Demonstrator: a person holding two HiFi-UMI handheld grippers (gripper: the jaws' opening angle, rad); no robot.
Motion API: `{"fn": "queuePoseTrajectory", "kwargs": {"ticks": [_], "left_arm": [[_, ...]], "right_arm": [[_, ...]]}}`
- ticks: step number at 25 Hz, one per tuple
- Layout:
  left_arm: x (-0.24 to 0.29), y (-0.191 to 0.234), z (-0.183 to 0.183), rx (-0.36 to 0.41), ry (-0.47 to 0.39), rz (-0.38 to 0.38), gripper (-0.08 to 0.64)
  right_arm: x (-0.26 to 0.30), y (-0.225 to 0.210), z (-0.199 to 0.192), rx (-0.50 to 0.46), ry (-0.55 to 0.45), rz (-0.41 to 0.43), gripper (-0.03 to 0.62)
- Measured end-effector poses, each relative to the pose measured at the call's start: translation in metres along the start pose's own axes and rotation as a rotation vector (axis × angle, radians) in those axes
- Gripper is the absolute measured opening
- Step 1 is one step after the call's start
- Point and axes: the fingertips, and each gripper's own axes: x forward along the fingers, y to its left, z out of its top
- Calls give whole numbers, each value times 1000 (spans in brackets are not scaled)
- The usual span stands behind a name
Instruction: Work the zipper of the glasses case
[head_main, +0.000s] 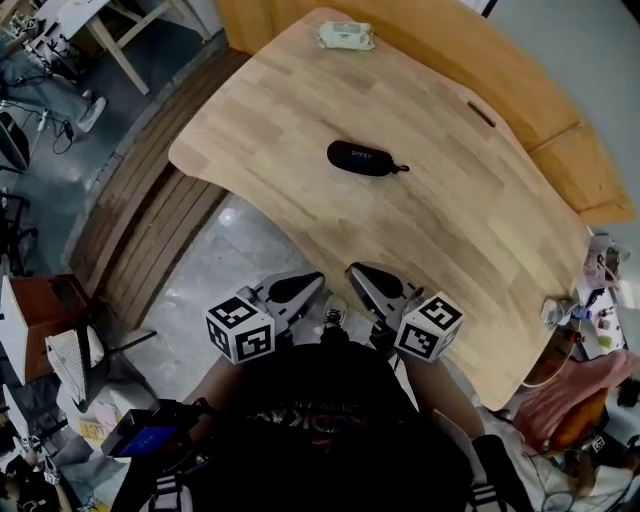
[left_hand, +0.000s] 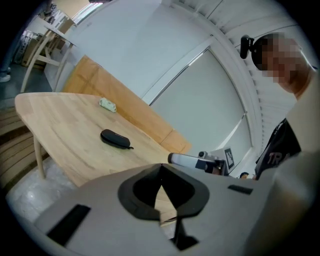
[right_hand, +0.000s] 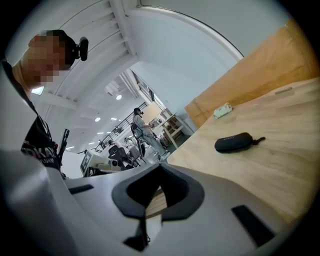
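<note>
A black zipped glasses case (head_main: 361, 158) lies flat in the middle of the wooden table (head_main: 300, 110), its pull cord pointing right. The same case (left_hand: 115, 138) shows far ahead in the left gripper view, and the case (right_hand: 233, 142) sits off to the right in the right gripper view. My left gripper (head_main: 318, 276) and right gripper (head_main: 352, 270) hang side by side close to my body, short of the table's near edge, well apart from the case. Both are shut with nothing between their jaws.
A pale green packet (head_main: 346, 36) rests at the table's far edge. A slot (head_main: 481, 113) is cut in the tabletop at the right. Wooden floor slats (head_main: 150, 220) run left of the table. Cluttered items (head_main: 590, 300) sit at the right.
</note>
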Motion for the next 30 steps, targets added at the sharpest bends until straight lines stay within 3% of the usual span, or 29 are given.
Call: {"fn": "queuePoseTrajectory", "kwargs": {"ticks": [4, 11, 15, 16, 20, 25, 30], "left_arm": [[7, 3, 1, -10, -3, 34, 12], [5, 10, 0, -31, -11, 114, 12], [-6, 14, -5, -51, -19, 155, 12], [-9, 14, -6, -55, -21, 165, 12], [-19, 12, -13, -66, -31, 195, 12], [-33, 10, -22, -91, -47, 237, 12], [-45, 7, -33, -116, -51, 275, 12]], "right_arm": [[3, -29, 13, -43, 17, -25, 15], [14, -116, 32, -138, 72, -127, 17], [33, -157, 47, -240, 122, -160, 24], [39, -167, 50, -277, 147, -168, 52], [66, -204, 57, -454, 289, -199, 153], [97, -250, 52, -706, 545, -215, 328], [117, -276, 38, -889, 798, -167, 381]]}}
